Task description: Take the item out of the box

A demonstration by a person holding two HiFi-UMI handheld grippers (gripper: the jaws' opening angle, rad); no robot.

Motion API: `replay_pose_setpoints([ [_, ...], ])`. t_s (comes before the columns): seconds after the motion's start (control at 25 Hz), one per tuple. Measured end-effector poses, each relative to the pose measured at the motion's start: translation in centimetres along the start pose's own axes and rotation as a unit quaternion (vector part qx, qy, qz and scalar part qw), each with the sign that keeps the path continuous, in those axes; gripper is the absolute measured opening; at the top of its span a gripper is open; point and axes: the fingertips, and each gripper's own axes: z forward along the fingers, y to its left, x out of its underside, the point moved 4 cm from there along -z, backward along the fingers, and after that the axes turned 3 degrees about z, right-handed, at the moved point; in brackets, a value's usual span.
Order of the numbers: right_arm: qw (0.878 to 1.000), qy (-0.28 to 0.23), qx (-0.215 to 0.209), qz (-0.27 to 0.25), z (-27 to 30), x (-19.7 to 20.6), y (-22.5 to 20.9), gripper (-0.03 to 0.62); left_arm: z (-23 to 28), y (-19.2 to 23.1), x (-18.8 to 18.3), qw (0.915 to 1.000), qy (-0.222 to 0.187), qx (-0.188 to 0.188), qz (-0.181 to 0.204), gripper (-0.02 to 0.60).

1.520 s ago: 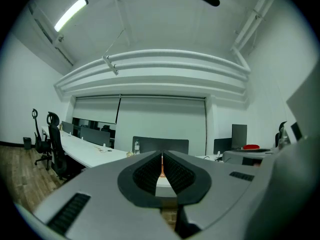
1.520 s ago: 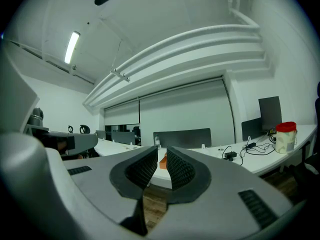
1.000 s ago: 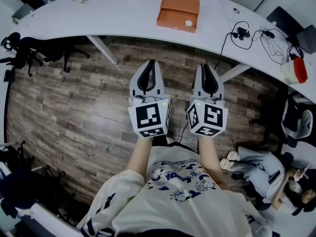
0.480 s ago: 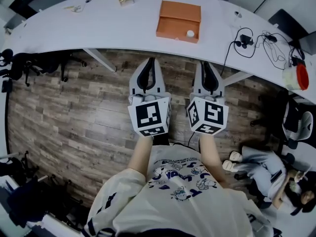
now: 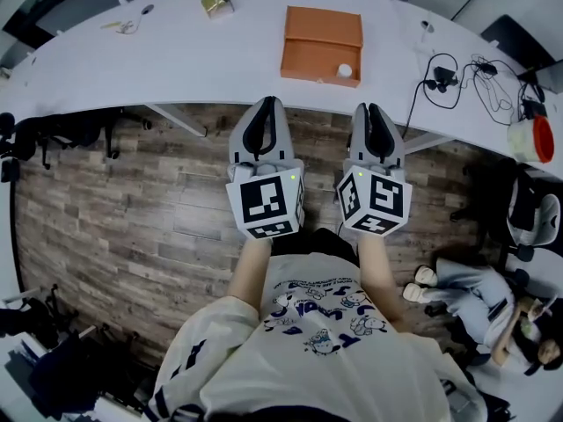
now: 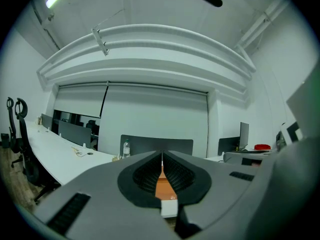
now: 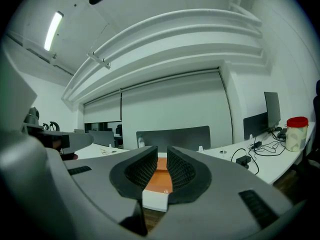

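An open orange box (image 5: pixel 321 35) lies on the long white desk (image 5: pixel 176 60), with a small white round item (image 5: pixel 344 71) in its near right corner. Both grippers hover side by side over the wooden floor, just short of the desk's front edge and pointing at the box. My left gripper (image 5: pixel 266 104) is shut and empty. My right gripper (image 5: pixel 374 108) is also shut with nothing in it. In the left gripper view the box (image 6: pixel 163 188) shows behind the closed tips (image 6: pixel 161 156). In the right gripper view the box (image 7: pixel 160 180) lies beyond the tips (image 7: pixel 162 151).
On the desk are a small yellowish object (image 5: pixel 215 2) at the back left, black cables (image 5: pixel 457 69) to the right and a white jar with a red lid (image 5: pixel 532 139) at the far right. Office chairs (image 5: pixel 53 130) stand left; a seated person (image 5: pixel 475 297) is at the lower right.
Both grippers and the head view have come forward toward the desk, so the box sits nearer to the gripper tips. The jaws stayed shut.
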Motion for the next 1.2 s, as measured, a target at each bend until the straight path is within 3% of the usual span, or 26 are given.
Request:
replay_pose_setpoints([
  [0.52,1.0,0.018,0.019,0.003,3.1,0.8,-0.6,0.055,4.0,0.9,1.1,0.9997,0.017,0.015,-0.012,0.023],
  [1.2,0.999,0.047,0.017,0.007,10.7,1.1,-3.3,0.056,11.4,1.0,1.7,0.9994,0.031,0.005,-0.01,0.023],
])
